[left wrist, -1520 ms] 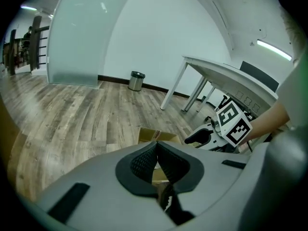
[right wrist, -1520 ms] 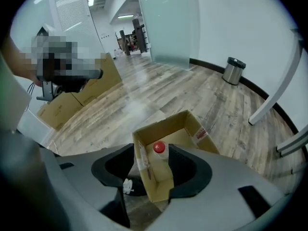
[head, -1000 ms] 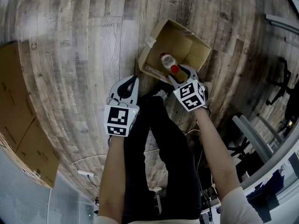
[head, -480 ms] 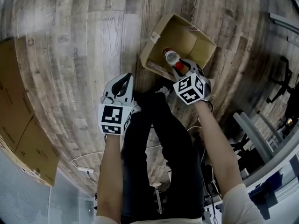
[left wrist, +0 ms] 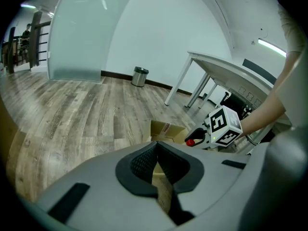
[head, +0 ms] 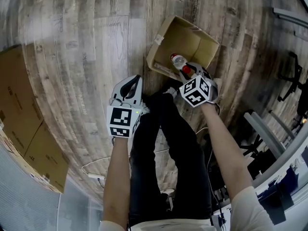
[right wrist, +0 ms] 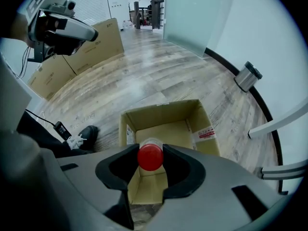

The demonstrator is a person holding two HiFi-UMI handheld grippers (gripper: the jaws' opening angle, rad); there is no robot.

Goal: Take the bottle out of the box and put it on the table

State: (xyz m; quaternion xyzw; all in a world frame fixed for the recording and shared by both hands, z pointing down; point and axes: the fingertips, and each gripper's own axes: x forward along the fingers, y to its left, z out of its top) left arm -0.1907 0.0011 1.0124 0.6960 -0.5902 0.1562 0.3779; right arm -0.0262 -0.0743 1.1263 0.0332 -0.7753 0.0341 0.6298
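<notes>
R gripper [head: 187, 71] has just been closing its jaws, and the bottle's [head: 177, 60] red cap now sits between them. In the R gripper view both pads press the cap's sides, so it's pinching the bottle by the top. The gripper points nearly straight down, w/ the bottle hanging right under it. The clear body is still inside the box [head: 206, 52], by the wall nearest the person, same spot as a sec ago, so no lift yet.

L gripper [left wrist: 155, 149] is pressed together at the tips w/ nothing in it. It's held off to the side over the floor [head: 86, 57], well clear of the box.

Meaning: grasp looks done and the next step is prob. a straight pull up & out. A cap-only hold on a smooth bottle could let it swing or slip. A white table [left wrist: 226, 64] shows beyond the box in the L gripper view, likely the drop spot.
</notes>
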